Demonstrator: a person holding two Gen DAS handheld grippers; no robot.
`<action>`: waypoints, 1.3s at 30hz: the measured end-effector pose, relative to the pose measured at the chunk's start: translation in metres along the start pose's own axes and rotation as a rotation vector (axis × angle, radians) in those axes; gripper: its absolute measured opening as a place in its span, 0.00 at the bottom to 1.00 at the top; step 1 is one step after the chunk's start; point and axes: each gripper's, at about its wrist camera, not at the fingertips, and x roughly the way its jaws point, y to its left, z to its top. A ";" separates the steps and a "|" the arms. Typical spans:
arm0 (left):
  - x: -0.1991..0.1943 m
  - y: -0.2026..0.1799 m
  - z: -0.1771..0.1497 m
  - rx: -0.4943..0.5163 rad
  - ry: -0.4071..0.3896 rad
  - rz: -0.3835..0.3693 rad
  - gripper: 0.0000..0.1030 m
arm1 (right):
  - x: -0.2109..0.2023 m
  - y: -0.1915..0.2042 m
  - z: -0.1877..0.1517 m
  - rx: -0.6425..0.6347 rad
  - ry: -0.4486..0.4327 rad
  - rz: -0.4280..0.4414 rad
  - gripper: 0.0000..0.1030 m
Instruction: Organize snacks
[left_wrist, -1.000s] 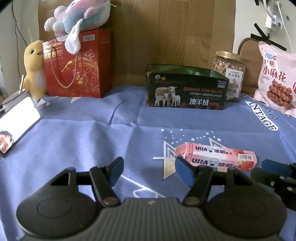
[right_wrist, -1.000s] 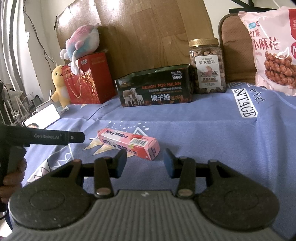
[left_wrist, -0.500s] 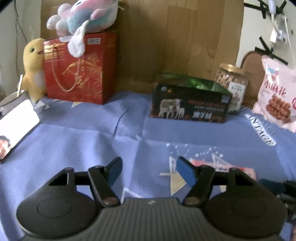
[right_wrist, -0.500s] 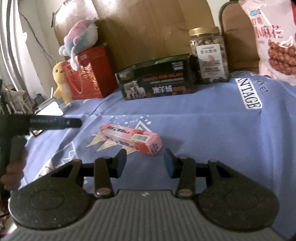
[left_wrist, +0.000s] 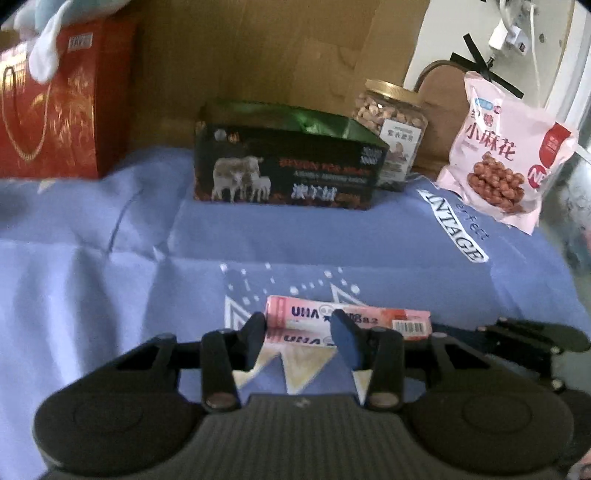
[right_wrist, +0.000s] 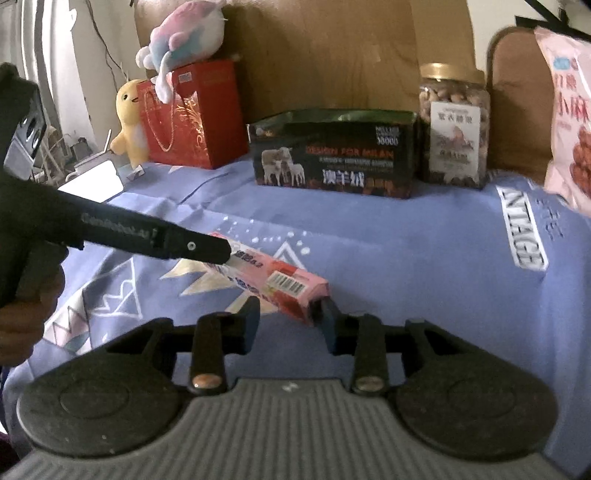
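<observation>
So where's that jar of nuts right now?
The jar of nuts stands at the back of the blue cloth, just right of the dark green box and left of the pink snack bag.

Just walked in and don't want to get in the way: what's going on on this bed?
A person is sorting snacks with a handheld claw in each hand. Both claws are closing around one pink candy box lying on the blue sheet: the left claw at one end, the right claw at the barcode end. The box is not lifted yet. The dark open box, the nut jar and the pink snack bag stand untouched at the back.
</observation>
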 end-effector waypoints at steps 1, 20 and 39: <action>-0.001 0.003 0.005 -0.016 -0.002 -0.010 0.37 | 0.000 -0.003 0.004 0.013 -0.010 0.009 0.37; 0.069 0.026 0.164 0.032 -0.196 0.108 0.37 | 0.098 -0.047 0.140 -0.009 -0.193 -0.080 0.39; 0.028 -0.015 0.116 0.113 -0.222 0.340 0.43 | 0.029 -0.028 0.093 0.131 -0.284 -0.055 0.45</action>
